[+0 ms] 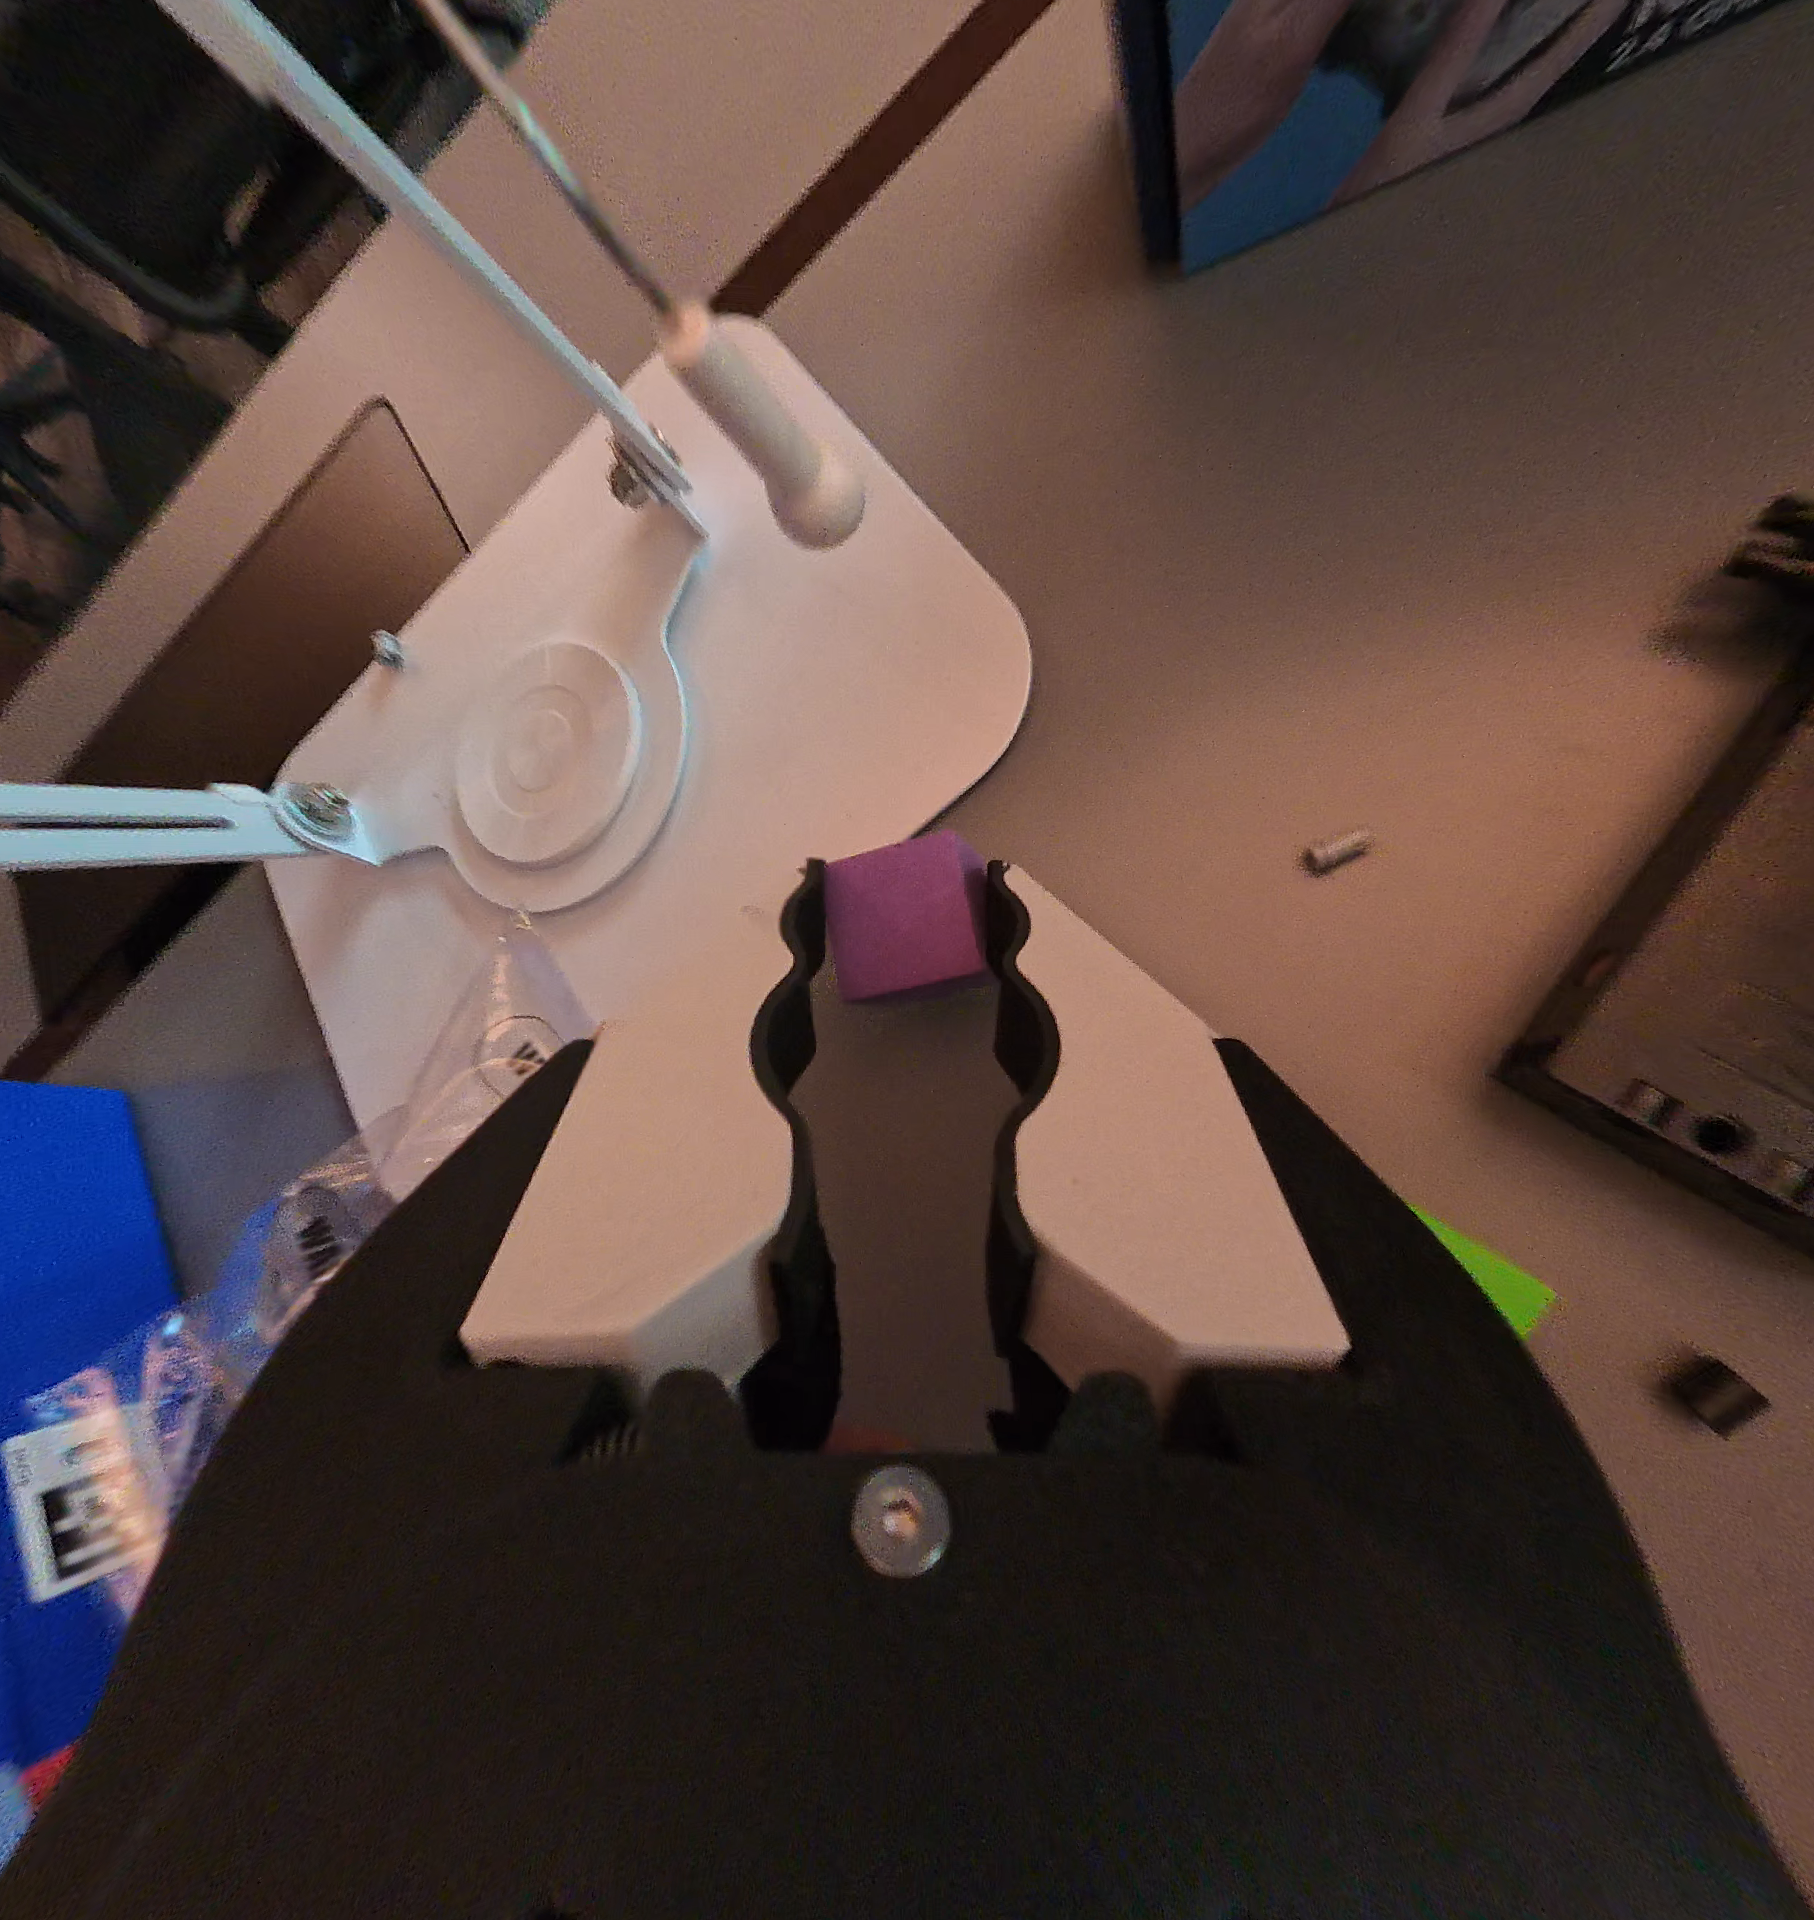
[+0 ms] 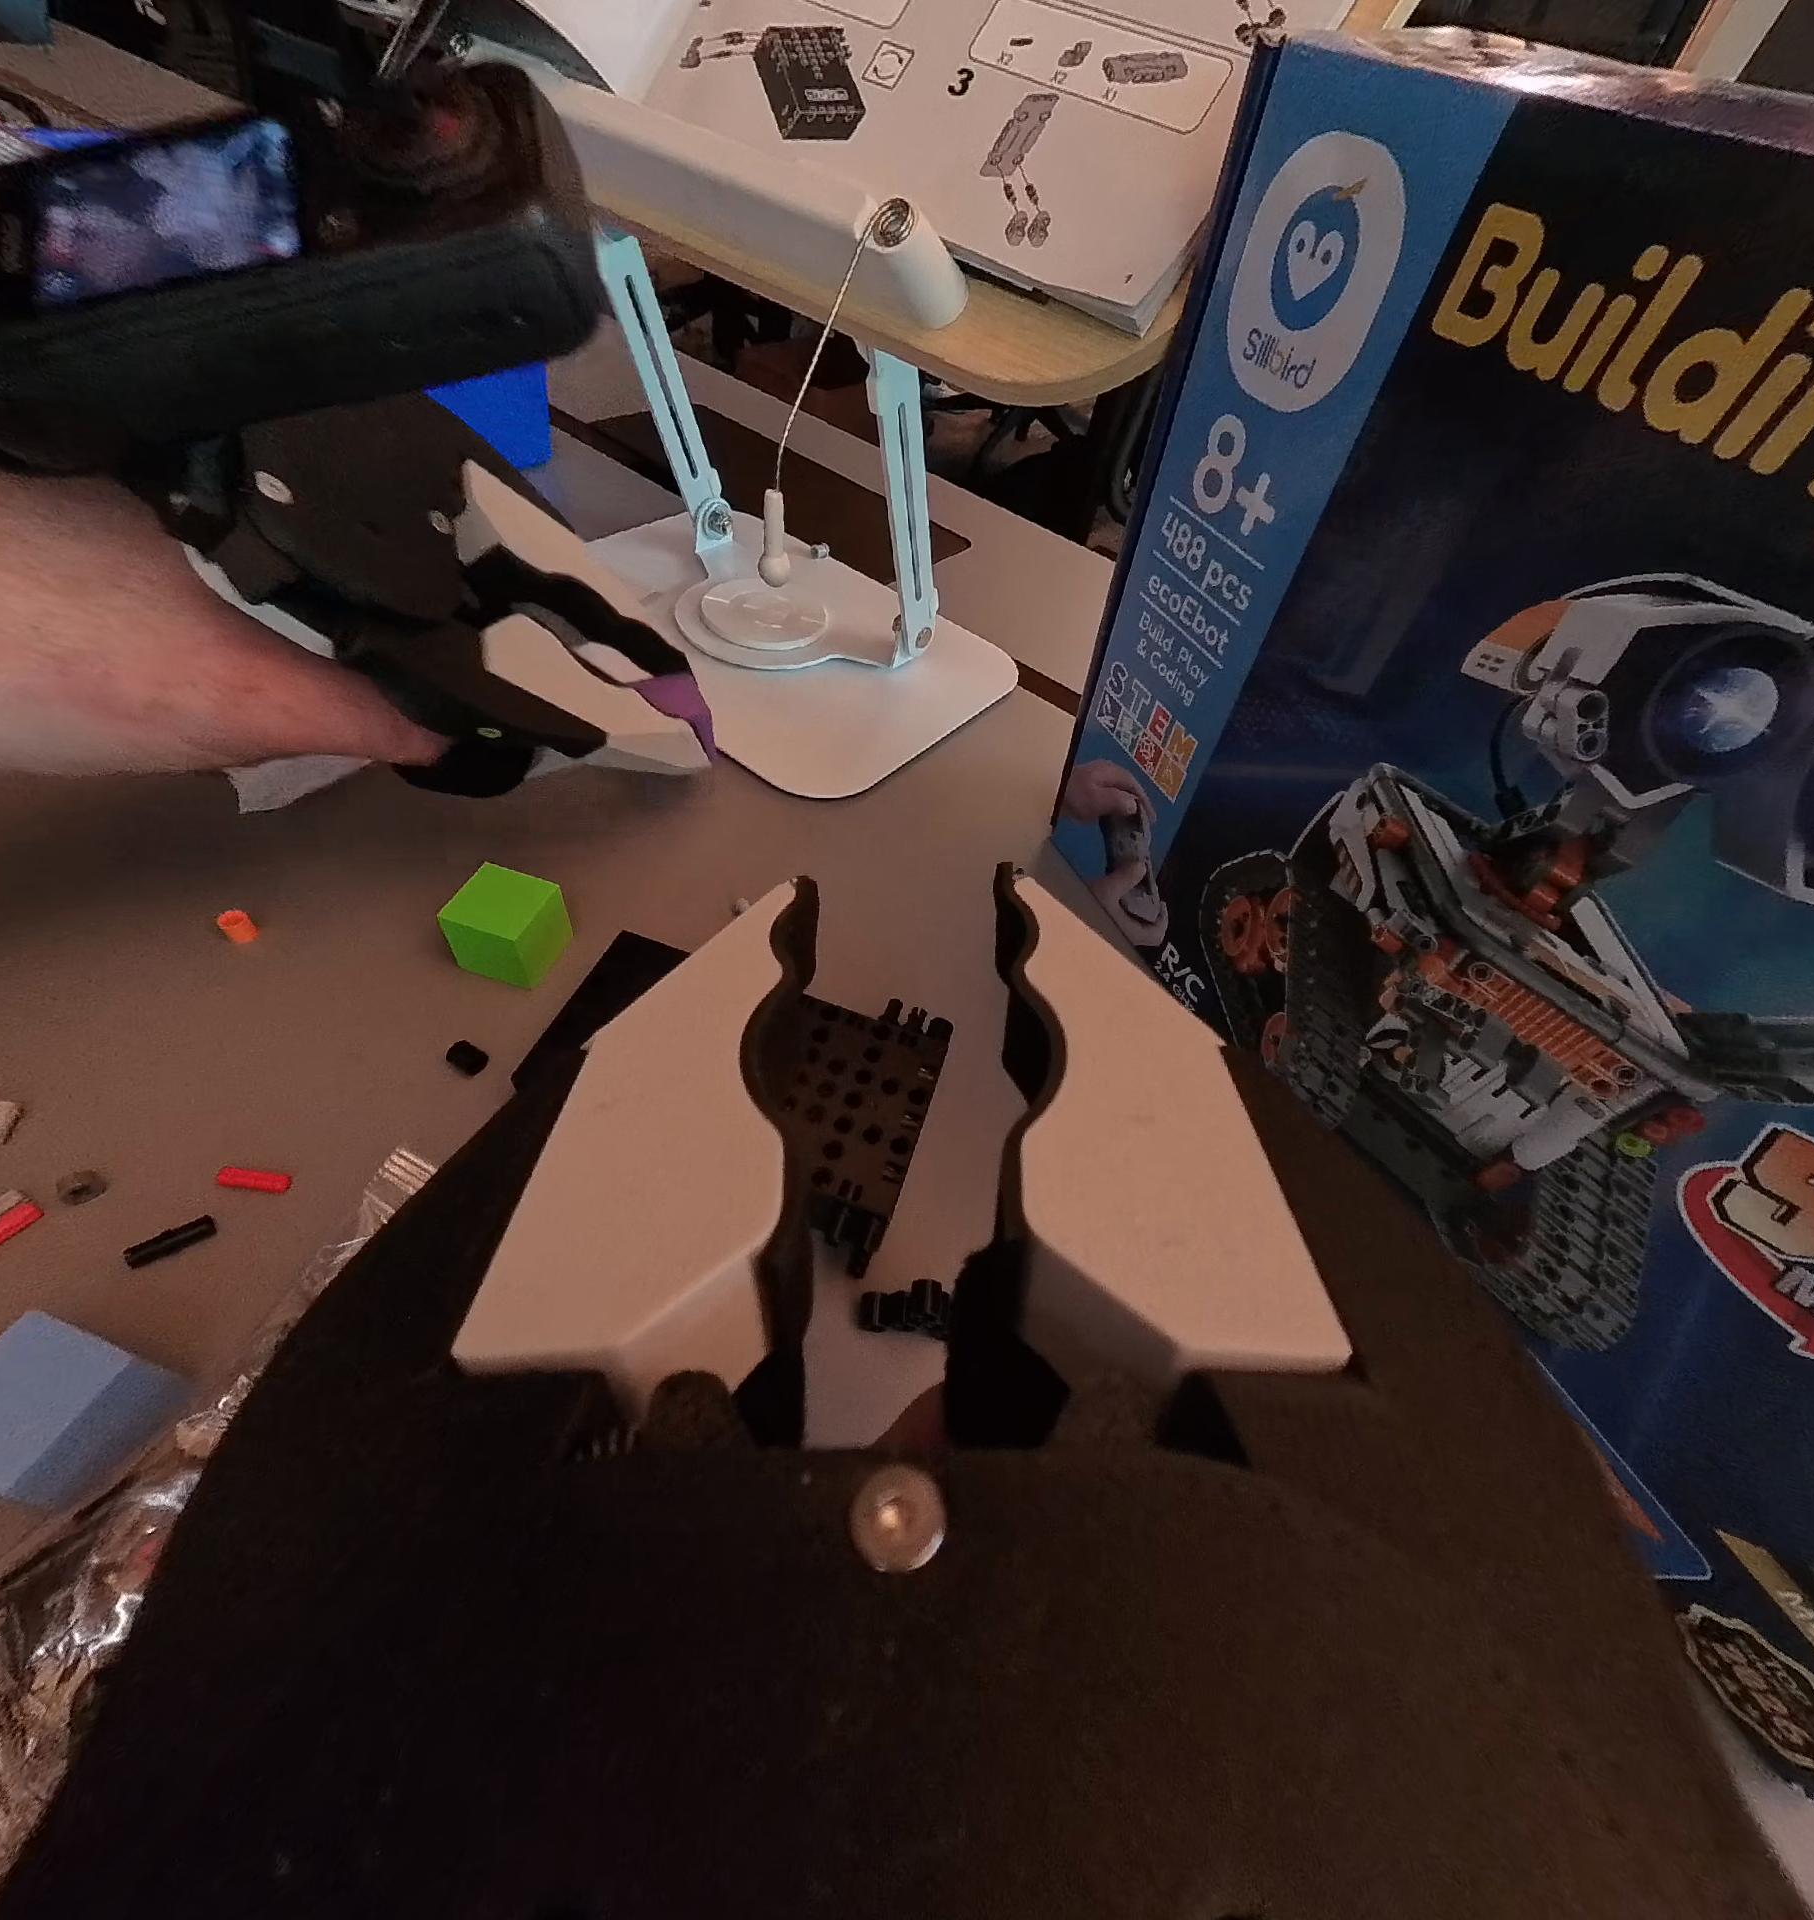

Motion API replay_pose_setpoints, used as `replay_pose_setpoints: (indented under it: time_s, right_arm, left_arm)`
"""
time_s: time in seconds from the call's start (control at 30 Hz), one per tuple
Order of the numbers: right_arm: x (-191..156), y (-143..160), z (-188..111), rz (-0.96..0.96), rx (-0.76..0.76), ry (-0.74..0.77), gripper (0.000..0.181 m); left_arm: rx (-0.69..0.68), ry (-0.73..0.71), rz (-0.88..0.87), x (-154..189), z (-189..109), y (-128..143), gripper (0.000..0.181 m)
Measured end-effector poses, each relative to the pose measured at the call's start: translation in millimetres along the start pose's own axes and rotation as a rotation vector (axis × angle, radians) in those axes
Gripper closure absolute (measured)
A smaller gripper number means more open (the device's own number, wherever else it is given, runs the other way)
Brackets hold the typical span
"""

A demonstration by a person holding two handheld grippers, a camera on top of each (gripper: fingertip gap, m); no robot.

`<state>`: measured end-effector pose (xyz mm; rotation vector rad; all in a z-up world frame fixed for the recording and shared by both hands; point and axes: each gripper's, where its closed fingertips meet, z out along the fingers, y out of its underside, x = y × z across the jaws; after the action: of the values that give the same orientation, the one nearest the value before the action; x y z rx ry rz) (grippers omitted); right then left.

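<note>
My left gripper [image 1: 903, 883] is shut on a purple cube [image 1: 903, 930], gripped at the fingertips. It is low over the grey table [image 1: 1298, 582], right beside the corner of a white stand base [image 1: 830, 665]. The right wrist view shows the same gripper [image 2: 690, 717] with the purple cube [image 2: 679, 701], held by a person's hand. My right gripper [image 2: 901, 883] is open and empty, above a black perforated plate [image 2: 861, 1101] that lies on the table. A green cube [image 2: 503, 925] sits on the table to its left.
A large building-set box [image 2: 1505, 831] stands upright at the right. The white stand [image 2: 861, 717] holds an open instruction booklet [image 2: 986, 104]. Small red and black parts [image 2: 254, 1179], a light-blue block [image 2: 41, 1413] and plastic bags [image 2: 51, 1662] lie at the left. Tip to tip, the grippers are about 20 cm apart. The left gripper is farther from the black perforated plate [image 2: 861, 1101], some 15 cm, than the right, some 9 cm.
</note>
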<state>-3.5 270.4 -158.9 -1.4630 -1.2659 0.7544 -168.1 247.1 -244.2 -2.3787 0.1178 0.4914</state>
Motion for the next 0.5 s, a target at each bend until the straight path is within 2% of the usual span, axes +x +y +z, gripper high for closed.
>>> replay_pose_setpoints:
  time_s: [0.1, 0.23, 0.37, 0.5]
  right_arm:
    - [-0.4, 0.0, -0.3, 0.001, 0.001, -0.001, 0.147]
    - [-0.7, -0.1, -0.7, 0.003, 0.002, -0.002, 0.148]
    - [-1.5, -0.2, -0.6, 0.006, 0.004, -0.006, 0.148]
    - [-2.8, -0.1, -0.2, 0.003, 0.002, -0.008, 0.148]
  left_arm:
    - [0.068, -0.012, 0.072, 3.7, -30.8, -14.6, 0.153]
    - [0.163, 0.0, 0.112, -2.8, -87.3, -28.8, 0.152]
    - [0.22, -0.015, 0.081, -46.1, -141.6, -29.2, 0.152]
    - [0.199, -0.01, 0.016, -99.0, -167.9, -10.0, 0.153]
